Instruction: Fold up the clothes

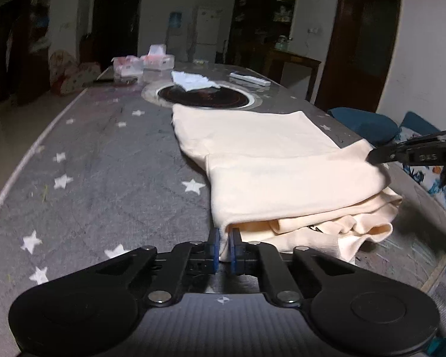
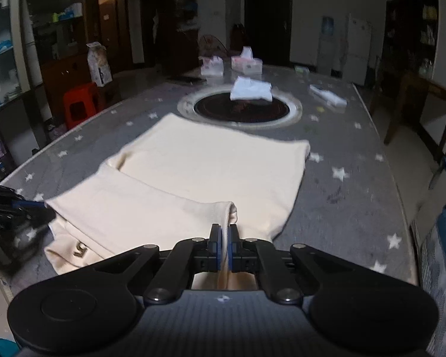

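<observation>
A cream garment [image 1: 270, 160] lies partly folded on the grey star-patterned table [image 1: 110, 160]; its near part is doubled over its far part. My left gripper [image 1: 224, 242] is shut on the garment's near left corner. My right gripper [image 2: 224, 238] is shut on the near right corner of the same garment [image 2: 193, 163], with cloth pinched between the blue pads. The right gripper also shows at the right edge of the left wrist view [image 1: 413, 151]. The left gripper shows at the left edge of the right wrist view [image 2: 17, 211].
A round dark cooktop [image 2: 240, 107] is set in the table beyond the garment, with a folded white cloth [image 2: 251, 89] on its far rim. Tissue boxes [image 2: 246, 62] and a white remote [image 2: 327, 95] lie farther back. A red stool [image 2: 80, 104] stands left; blue cushions [image 1: 362, 125] right.
</observation>
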The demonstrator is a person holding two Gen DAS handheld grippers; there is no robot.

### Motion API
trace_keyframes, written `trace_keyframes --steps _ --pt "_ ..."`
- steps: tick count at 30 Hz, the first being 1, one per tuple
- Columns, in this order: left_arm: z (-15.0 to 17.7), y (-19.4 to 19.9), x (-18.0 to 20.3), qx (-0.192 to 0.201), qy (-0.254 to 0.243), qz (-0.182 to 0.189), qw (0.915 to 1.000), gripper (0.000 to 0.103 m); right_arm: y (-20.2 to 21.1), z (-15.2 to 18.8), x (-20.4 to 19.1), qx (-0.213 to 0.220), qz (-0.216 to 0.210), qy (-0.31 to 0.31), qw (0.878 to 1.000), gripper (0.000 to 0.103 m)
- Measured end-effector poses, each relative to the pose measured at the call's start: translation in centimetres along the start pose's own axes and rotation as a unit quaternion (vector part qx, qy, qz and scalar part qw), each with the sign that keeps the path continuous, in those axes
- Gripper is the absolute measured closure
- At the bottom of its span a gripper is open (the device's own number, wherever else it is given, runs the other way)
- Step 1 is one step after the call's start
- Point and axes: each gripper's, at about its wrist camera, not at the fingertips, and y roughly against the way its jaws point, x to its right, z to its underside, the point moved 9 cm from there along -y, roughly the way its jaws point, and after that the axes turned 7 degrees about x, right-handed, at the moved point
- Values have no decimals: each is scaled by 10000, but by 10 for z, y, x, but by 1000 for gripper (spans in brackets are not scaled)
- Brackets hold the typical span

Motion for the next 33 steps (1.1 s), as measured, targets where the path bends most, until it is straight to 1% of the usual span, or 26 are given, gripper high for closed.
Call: trace_keyframes --steps 3,4,5,8,11,15,18,20,22,24,26,27,29,30,32,33 --pt "0 4 1 -1 -63 -23 10000 99 -8 9 3 -138 44 11 9999 98" --pt "0 5 -1 -31 -56 -40 10000 99 -9 11 4 -170 54 -5 9998 95" --pt "1 6 -2 -55 -56 -70 9999 99 -8 9 4 -138 71 4 9999 93" --pt "-3 12 -11 -69 -43 -182 9998 98 -1 3 5 25 103 44 9999 93" --pt "-19 18 -15 78 45 -169 9998 98 1 -5 2 132 52 93 9999 93" --pt "-48 9 -5 306 131 51 9994 98 -8 -7 -1 141 -30 97 9998 93" --pt "-60 -13 9 341 144 268 9990 98 -18 -8 -4 148 -102 20 9998 93" --pt "-64 -31 17 283 159 355 9988 98 -23 -8 -5 129 -128 8 9998 93" --pt "-64 -48 21 207 154 378 9990 97 -28 -8 -6 109 -154 -4 9998 93" --pt "-59 -63 19 70 162 282 9994 97 -29 -7 -5 84 -171 -9 9998 93" --pt "-50 -75 10 -123 228 109 9996 97 -28 -4 -4 51 -178 -7 9998 93" --pt "-45 -79 4 -218 276 22 9994 97 -27 -2 -3 35 -182 -5 9998 93" --pt "-40 -78 -3 -236 356 29 9991 97 -25 1 -1 3 -189 -3 9998 92" --pt "-40 -74 -3 -221 343 28 9992 97 -24 3 -1 -13 -193 -2 9998 91" --pt "-41 -68 -4 -192 318 28 9993 97 -23 6 1 -46 -200 0 9998 80" --pt "-41 -64 -3 -165 289 55 9994 97 -19 6 -1 -38 -229 38 9997 80"
